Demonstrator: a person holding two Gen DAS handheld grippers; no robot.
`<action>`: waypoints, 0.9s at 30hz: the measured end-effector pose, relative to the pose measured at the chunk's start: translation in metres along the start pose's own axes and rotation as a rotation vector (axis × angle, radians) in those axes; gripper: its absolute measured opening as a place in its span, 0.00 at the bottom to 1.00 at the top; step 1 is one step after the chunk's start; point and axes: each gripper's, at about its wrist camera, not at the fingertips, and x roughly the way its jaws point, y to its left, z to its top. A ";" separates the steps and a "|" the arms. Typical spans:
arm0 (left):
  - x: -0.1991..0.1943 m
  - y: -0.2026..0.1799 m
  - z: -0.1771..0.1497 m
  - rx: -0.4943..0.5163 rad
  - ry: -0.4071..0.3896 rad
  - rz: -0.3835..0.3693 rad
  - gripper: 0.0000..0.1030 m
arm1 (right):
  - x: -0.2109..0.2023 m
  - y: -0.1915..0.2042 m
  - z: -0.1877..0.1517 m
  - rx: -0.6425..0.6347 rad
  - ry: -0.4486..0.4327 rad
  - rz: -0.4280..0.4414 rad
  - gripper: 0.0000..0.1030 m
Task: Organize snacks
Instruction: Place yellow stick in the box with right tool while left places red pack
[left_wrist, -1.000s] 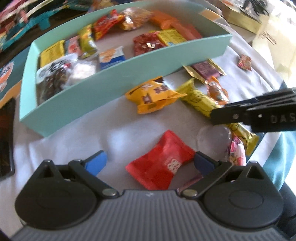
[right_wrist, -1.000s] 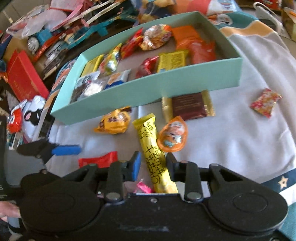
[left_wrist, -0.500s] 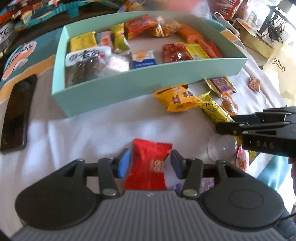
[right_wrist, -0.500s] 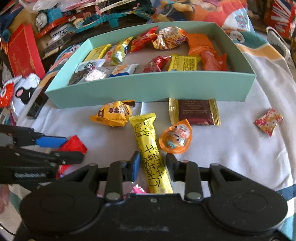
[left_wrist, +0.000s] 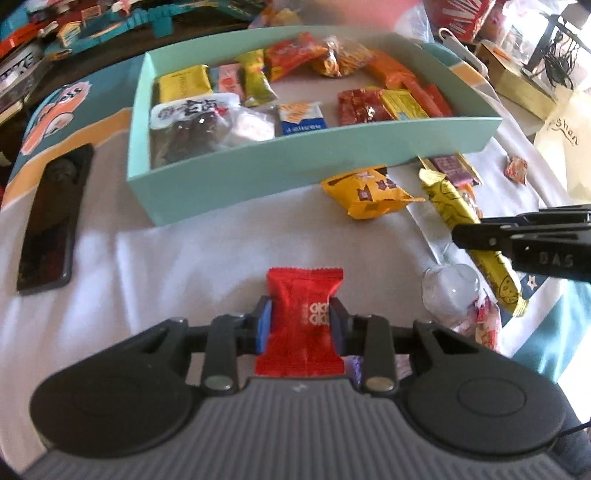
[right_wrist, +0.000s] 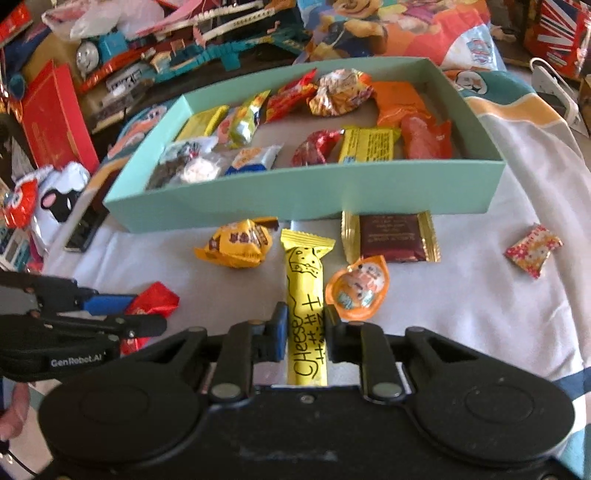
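My left gripper (left_wrist: 300, 325) is shut on a red snack packet (left_wrist: 303, 317), held above the white cloth in front of the mint-green box (left_wrist: 258, 177). My right gripper (right_wrist: 305, 334) is shut on a long yellow cheese stick packet (right_wrist: 304, 295), which also shows in the left wrist view (left_wrist: 476, 243). The box (right_wrist: 295, 195) holds several snacks. The left gripper's fingers (right_wrist: 107, 302) with the red packet (right_wrist: 155, 299) show at the left of the right wrist view. The right gripper's finger (left_wrist: 517, 236) shows at the right of the left wrist view.
Loose on the cloth: an orange-yellow packet (right_wrist: 236, 243), a brown-and-gold packet (right_wrist: 391, 236), an orange jelly cup (right_wrist: 356, 288), a small floral candy (right_wrist: 533, 249), a clear round cup (left_wrist: 450, 291). A dark phone (left_wrist: 48, 218) lies left of the box. Toys clutter the back.
My left gripper closed on the red packet and lifted it off the cloth. My right gripper kept its hold on the yellow stick and rose a little.
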 end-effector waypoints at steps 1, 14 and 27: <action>-0.004 0.001 0.000 -0.008 -0.006 -0.005 0.30 | -0.003 0.000 0.001 0.002 -0.006 0.005 0.19; -0.059 0.013 0.044 -0.073 -0.160 -0.035 0.30 | -0.041 0.006 0.054 0.030 -0.127 0.100 0.19; -0.019 0.015 0.126 -0.086 -0.176 -0.037 0.31 | 0.002 -0.024 0.135 0.195 -0.149 0.122 0.19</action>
